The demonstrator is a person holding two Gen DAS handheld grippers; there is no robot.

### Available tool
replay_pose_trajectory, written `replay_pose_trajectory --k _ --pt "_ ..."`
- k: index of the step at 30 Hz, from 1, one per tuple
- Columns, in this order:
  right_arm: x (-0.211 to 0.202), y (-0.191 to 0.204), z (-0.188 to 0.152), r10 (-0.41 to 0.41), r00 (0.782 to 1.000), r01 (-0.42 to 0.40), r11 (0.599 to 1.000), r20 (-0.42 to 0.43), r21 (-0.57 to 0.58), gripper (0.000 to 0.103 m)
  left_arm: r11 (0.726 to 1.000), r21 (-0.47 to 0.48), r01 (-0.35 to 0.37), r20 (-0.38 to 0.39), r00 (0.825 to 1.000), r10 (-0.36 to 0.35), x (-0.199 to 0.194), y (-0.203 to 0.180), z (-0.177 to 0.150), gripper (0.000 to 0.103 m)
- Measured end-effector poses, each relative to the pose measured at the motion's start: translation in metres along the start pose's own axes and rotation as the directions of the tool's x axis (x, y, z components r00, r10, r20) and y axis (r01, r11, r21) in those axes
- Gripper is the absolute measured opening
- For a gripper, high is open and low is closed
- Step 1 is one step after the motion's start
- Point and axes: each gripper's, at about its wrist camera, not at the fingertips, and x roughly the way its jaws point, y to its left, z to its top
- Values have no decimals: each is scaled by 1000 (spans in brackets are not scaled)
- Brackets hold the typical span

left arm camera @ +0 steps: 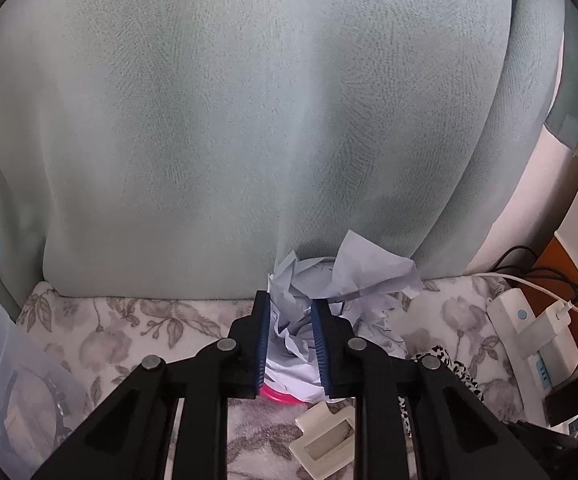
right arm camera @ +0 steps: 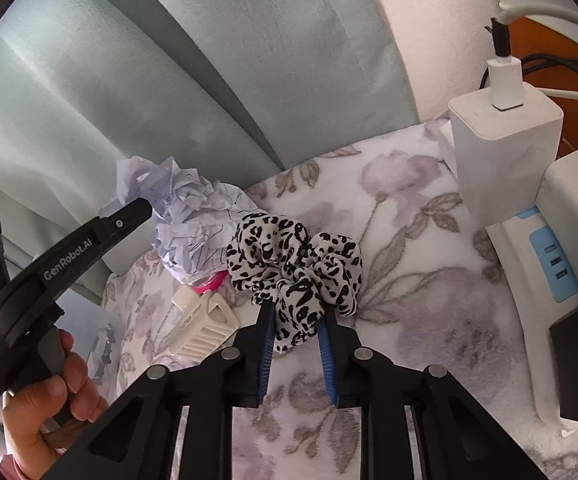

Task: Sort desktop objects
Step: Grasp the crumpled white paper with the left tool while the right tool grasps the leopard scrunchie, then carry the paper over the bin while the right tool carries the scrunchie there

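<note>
A crumpled ball of pale paper (left arm camera: pixel 329 292) lies on the flowered cloth against the green backrest. My left gripper (left arm camera: pixel 289 300) is shut on it, with paper squeezed between both blue pads. The paper also shows in the right wrist view (right arm camera: pixel 185 216), with the left gripper (right arm camera: pixel 129 210) at it. A leopard-print scrunchie (right arm camera: pixel 293 268) lies in front of my right gripper (right arm camera: pixel 299 312), whose blue pads close on its near edge. A cream hair clip (right arm camera: pixel 205 328) and a pink ring (right arm camera: pixel 209 282) lie beside the paper.
A white power strip (right arm camera: pixel 545 280) with a charger (right arm camera: pixel 505 136) and cables runs along the right side. A translucent plastic box (left arm camera: pixel 5 360) stands at the left. The green cushion (left arm camera: pixel 249 120) rises behind the cloth (right arm camera: pixel 429 320).
</note>
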Motion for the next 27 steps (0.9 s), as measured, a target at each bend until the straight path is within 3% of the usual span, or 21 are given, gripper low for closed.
replay_pose_trajectory --k 17,27 --pt "-39 15 -9 59 997 -58 998 43 -16 13 999 -42 14 27 1000 -13 -59 4 -8 15" --pt "-95 33 -24 92 990 -89 995 109 -36 13 995 -82 51 91 995 -43 -110 18 -11 15"
